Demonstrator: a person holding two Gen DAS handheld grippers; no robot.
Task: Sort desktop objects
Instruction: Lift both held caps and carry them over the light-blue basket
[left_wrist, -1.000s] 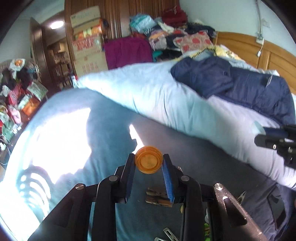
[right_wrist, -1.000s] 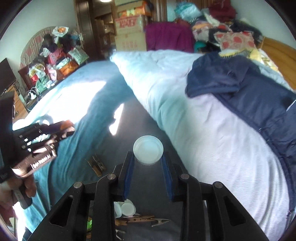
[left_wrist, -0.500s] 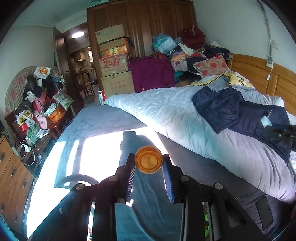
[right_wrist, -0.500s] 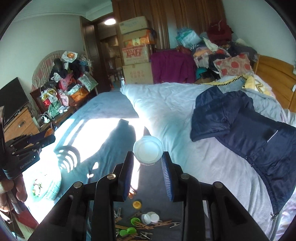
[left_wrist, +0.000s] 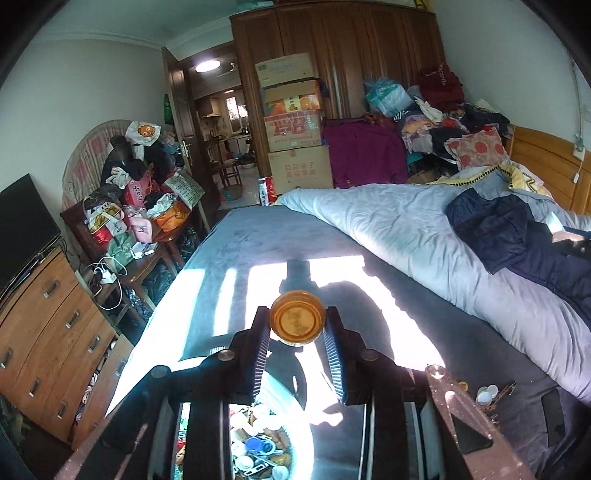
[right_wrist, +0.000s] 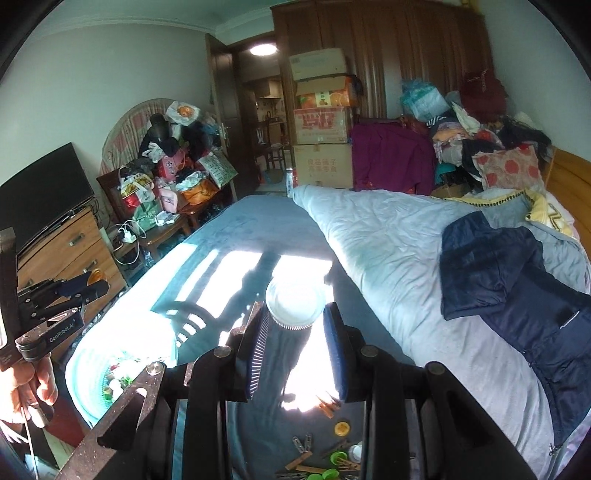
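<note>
My left gripper (left_wrist: 297, 326) is shut on an orange bottle cap (left_wrist: 297, 321) and holds it high above a white bowl (left_wrist: 299, 421) filled with several caps. My right gripper (right_wrist: 294, 314) is shut on a white bottle cap (right_wrist: 293, 304), raised above the blue bedspread. The left gripper also shows at the left edge of the right wrist view (right_wrist: 88, 286), above the same bowl (right_wrist: 88, 362). Loose caps and wooden clothespins (right_wrist: 325, 402) lie on the bedspread below my right gripper.
A light quilt (right_wrist: 388, 240) and a navy jacket (right_wrist: 517, 273) cover the right side of the bed. A wooden dresser (left_wrist: 48, 332) with a TV stands to the left. Cardboard boxes (left_wrist: 295, 122) and piled clothes fill the back. More caps (left_wrist: 485, 393) lie at the right.
Both grippers have risen and tilted up with their caps still held. The left one has moved over the bowl of caps, which has come into view below it.
</note>
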